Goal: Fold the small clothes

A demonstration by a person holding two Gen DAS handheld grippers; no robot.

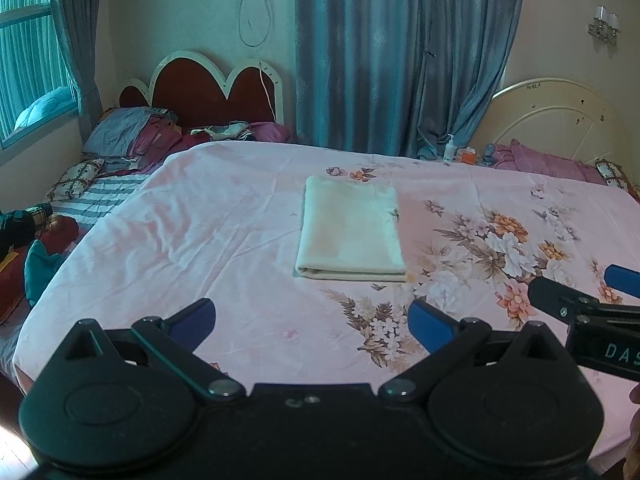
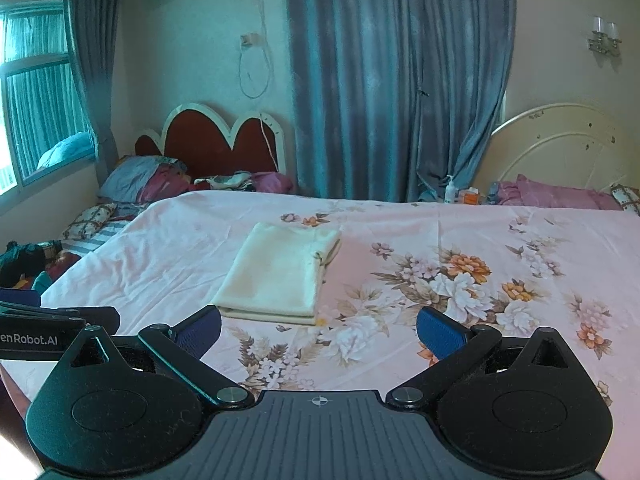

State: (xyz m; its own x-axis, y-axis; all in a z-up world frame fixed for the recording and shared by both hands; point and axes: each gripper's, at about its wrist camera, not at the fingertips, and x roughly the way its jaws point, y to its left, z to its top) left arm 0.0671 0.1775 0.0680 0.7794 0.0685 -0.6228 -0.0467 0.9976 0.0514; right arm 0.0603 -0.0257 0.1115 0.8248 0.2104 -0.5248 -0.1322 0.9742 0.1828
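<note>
We saw a wide bed covered by a pale pink cotton sheet [image 1: 224, 216] printed with orange and white flowers [image 1: 508, 236] that spread ahead of the right jaws and to their right. A cream cloth folded into a flat rectangle [image 1: 351, 229] lay directly on the sheet, straight ahead of the left jaws and ahead and a little left of the right ones, well apart from both. Its thick folded edge faced the jaws. The sheet was creased to the left of the cloth. At the far right end, beyond the flowers, a mauve pillow [image 2: 556, 195] lay against a cream arched headboard [image 2: 560, 148].
</note>
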